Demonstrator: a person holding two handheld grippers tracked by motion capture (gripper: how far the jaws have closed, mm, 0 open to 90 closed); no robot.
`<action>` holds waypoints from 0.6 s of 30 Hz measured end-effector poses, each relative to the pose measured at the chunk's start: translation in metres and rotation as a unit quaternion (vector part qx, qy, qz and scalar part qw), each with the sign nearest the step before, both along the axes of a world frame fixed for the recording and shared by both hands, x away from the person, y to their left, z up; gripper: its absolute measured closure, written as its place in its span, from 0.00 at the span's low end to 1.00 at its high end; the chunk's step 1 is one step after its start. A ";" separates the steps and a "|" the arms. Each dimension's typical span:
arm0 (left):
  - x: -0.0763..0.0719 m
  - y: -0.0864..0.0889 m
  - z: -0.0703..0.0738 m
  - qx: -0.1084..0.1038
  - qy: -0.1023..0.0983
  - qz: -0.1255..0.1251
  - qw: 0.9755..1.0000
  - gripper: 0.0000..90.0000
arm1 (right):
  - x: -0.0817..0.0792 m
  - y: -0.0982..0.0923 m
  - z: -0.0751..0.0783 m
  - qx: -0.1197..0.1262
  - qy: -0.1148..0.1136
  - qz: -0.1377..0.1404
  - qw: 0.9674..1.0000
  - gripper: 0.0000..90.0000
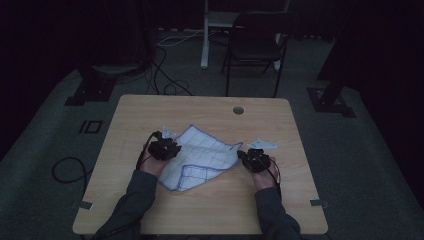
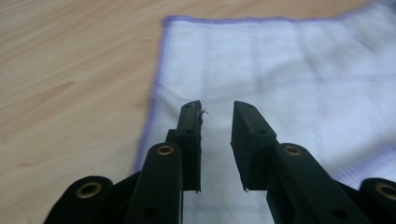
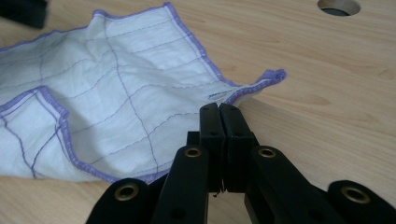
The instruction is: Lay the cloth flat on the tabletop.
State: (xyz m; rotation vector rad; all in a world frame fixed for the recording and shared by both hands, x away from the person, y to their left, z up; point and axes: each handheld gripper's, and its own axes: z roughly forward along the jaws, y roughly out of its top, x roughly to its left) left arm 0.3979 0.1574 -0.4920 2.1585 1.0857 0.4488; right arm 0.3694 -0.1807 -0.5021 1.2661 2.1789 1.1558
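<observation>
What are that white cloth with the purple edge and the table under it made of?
The cloth looks like thin woven cotton, matte: it wrinkles softly, has a stitched purple hem and faint grid lines, like a dish towel. The table looks like light wood or a wood-look laminate, smooth with a slight sheen and visible grain streaks; which of the two I cannot tell.

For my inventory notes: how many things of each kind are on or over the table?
Cloth, white with purple edge: 1
Grippers, left gripper and right gripper: 2
Total: 3
</observation>
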 end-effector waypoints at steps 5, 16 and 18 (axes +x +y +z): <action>-0.023 -0.012 -0.012 -0.001 0.016 -0.033 0.999 0.80 | 0.007 -0.001 0.001 -0.010 0.001 -0.003 1.000 1.00; -0.033 -0.029 -0.033 0.009 0.046 -0.042 0.998 0.63 | 0.005 -0.002 -0.004 -0.006 0.003 -0.001 1.000 0.97; -0.035 -0.031 -0.036 0.007 0.050 -0.040 0.998 0.63 | 0.005 -0.004 -0.005 -0.004 0.005 -0.003 1.000 0.96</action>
